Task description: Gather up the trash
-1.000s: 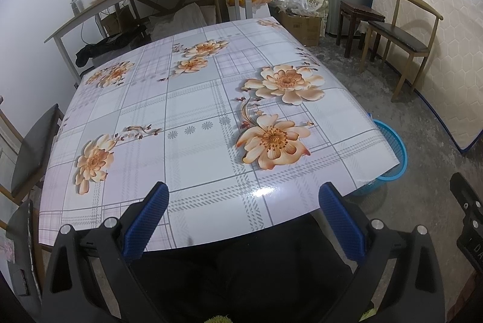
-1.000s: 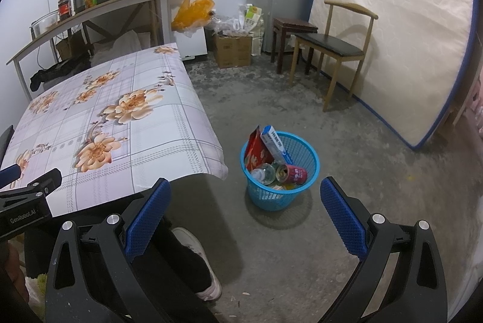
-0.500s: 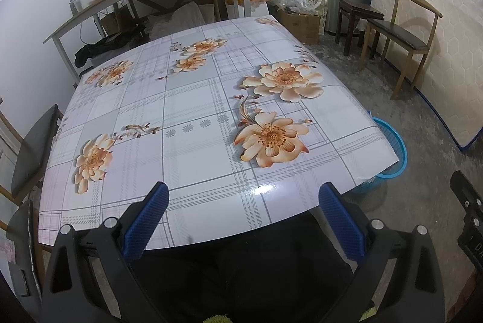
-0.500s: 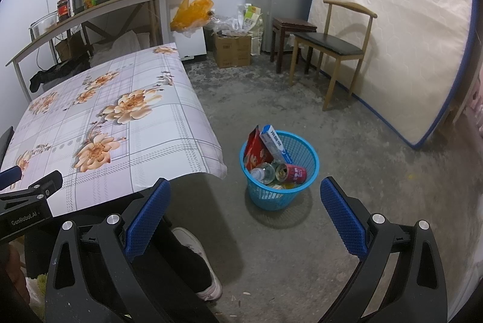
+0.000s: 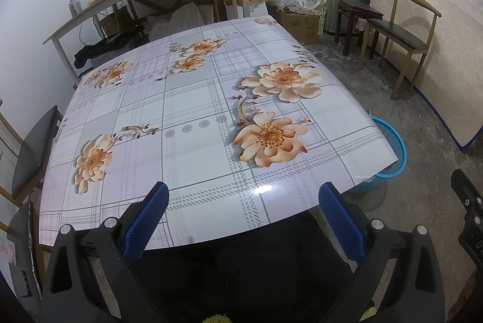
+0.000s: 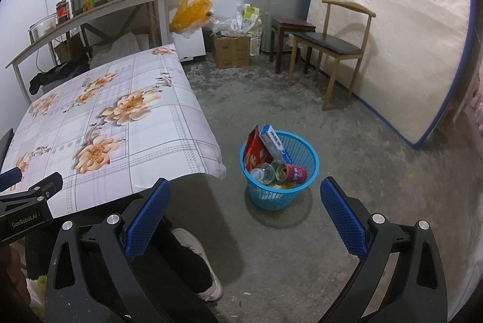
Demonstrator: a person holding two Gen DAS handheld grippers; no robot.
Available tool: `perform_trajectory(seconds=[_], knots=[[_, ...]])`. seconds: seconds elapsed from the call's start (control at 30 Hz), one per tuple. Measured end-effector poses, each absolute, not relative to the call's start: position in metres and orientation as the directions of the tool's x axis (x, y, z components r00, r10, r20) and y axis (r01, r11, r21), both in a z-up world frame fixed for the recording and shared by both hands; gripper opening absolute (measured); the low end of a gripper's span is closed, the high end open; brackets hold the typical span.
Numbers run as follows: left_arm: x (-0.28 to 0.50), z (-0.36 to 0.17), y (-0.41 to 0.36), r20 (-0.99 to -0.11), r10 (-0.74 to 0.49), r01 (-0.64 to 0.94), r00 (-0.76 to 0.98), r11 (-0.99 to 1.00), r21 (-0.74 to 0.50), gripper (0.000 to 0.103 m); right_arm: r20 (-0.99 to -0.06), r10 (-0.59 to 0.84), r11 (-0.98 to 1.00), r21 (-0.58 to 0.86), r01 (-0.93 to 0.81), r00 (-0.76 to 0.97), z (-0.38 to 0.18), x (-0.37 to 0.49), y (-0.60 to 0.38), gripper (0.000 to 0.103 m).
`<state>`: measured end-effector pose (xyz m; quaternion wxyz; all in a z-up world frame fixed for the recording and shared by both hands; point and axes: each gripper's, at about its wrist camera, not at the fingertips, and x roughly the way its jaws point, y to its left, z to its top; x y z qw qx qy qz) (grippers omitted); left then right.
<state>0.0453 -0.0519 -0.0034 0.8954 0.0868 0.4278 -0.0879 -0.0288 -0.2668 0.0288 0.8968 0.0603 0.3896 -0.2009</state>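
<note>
Almost nothing has shifted since the earlier frames: both views sit where they did, and the trash lies as before. The left gripper [image 5: 241,202] hovers over the near edge of the flowered table [image 5: 187,112], fingers spread wide and holding nothing. The table edge hides most of the blue basket [image 5: 392,142] from this side. The right gripper [image 6: 243,197], likewise spread apart and empty, faces the basket on the concrete floor [image 6: 362,172]; a red packet [image 6: 253,154], a white-and-blue box [image 6: 273,142], a clear bottle [image 6: 262,173] and a red can [image 6: 292,173] sit inside. What lies beneath them is hard to make out.
</note>
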Motion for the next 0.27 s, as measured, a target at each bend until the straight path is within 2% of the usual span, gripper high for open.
perform_trajectory(seconds=[0.27], knots=[[0.0454, -0.0044, -0.0520, -0.783, -0.083, 0.233, 0.617, 0.969, 0.080, 0.097, -0.722, -0.315, 0.911, -0.047, 0.410, 0.616, 0.0287, -0.0300, -0.2645, 0.095]])
